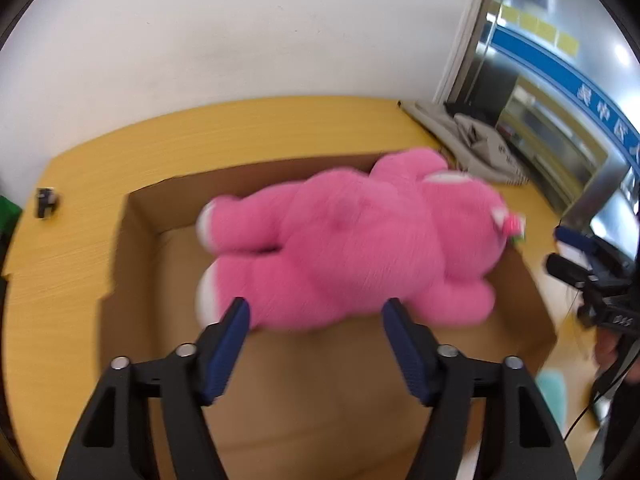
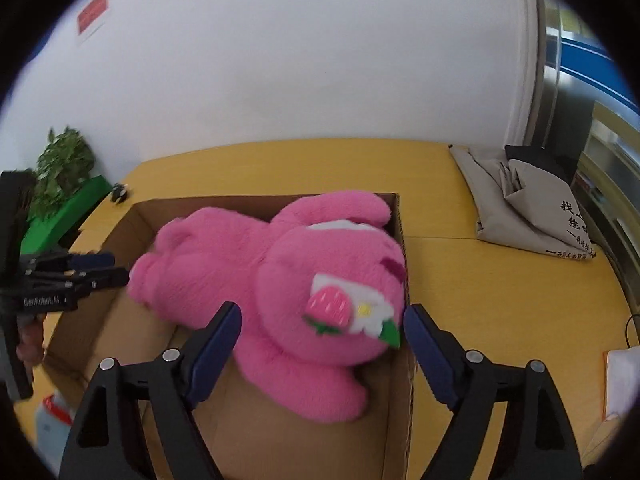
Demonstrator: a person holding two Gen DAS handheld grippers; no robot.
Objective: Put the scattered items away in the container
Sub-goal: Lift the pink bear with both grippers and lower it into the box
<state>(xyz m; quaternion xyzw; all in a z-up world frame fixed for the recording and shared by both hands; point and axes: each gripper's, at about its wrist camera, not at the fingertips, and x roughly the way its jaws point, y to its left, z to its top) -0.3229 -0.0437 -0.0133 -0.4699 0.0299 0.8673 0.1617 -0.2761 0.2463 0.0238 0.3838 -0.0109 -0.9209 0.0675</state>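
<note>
A big pink plush bear point(image 1: 352, 248) lies on its side inside an open cardboard box point(image 1: 132, 240) on a yellow table. In the right wrist view the bear point(image 2: 280, 272) shows its face with a strawberry patch, its head against the box's right wall point(image 2: 402, 224). My left gripper point(image 1: 316, 308) is open, its blue pads just in front of the bear's body, not touching. My right gripper point(image 2: 322, 316) is open with the bear's head between and beyond its fingers. The left gripper also shows at the left of the right wrist view point(image 2: 116, 268), and the right gripper at the right edge of the left wrist view point(image 1: 560, 250).
Folded grey bags point(image 2: 528, 204) lie at the table's far right. A small black object point(image 1: 46, 202) sits on the table left of the box. A green planter with a plant point(image 2: 64, 196) stands at far left. A bottle with a red cap point(image 2: 52, 420) is near the box's front left.
</note>
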